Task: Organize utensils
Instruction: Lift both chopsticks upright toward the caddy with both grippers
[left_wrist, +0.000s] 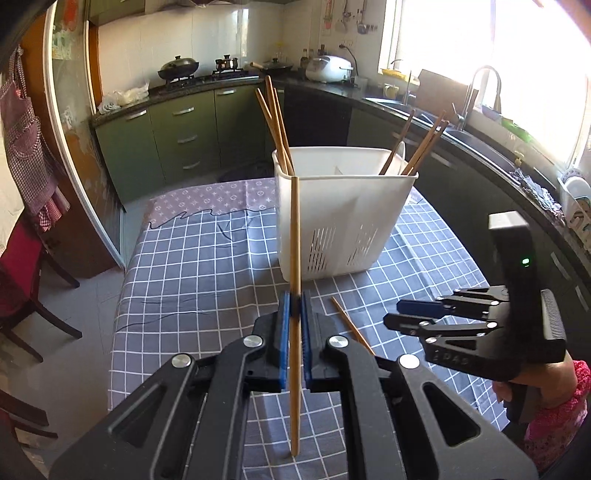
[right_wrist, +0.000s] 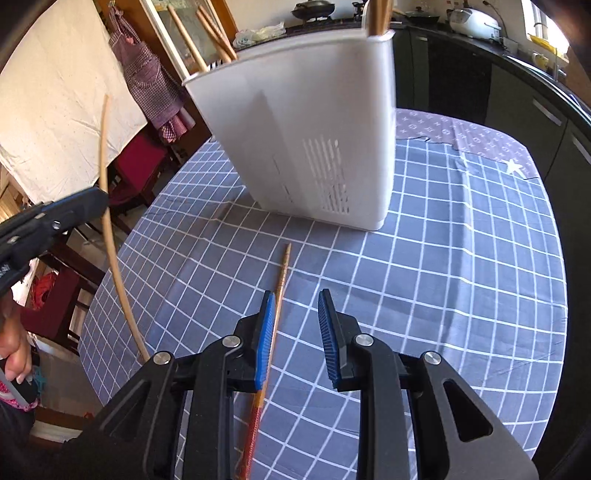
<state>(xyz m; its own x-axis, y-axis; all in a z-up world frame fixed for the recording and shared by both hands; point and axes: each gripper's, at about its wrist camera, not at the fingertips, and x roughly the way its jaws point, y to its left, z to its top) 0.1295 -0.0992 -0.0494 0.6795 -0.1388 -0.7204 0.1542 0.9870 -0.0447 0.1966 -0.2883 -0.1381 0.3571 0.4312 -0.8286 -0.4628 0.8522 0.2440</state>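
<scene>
The left gripper (left_wrist: 294, 306) is clamped tight on a chopstick (left_wrist: 294, 236), its blue pads pinching the shaft a little above the middle so the stick stands nearly upright, clear of the checked cloth (left_wrist: 192, 258). Just beyond it stands the white holder (left_wrist: 343, 206), a slotted caddy with chopsticks already leaning out at the far left corner (left_wrist: 273, 122) and at the right side (left_wrist: 424, 144). So one stick is in hand and looks ready to go into the holder.

The right gripper (right_wrist: 297, 332) hangs low over the table with its jaws partly open and nothing between the pads. A second chopstick (right_wrist: 279, 291) lies flat on the cloth, running from near the holder's foot back under the gripper; it sits right beside the left pad, not centred in the gap.

As I read it, the sorting is well along: several sticks are stowed, one is lifted, one remains on the table. The left hand next needs to carry its stick over the rim and lower the bottom end into a compartment before letting go. Since the stick is long, the tip must clear the wall first. The right hand would need to shift sideways so the lying stick falls between the pads, then close.
</scene>
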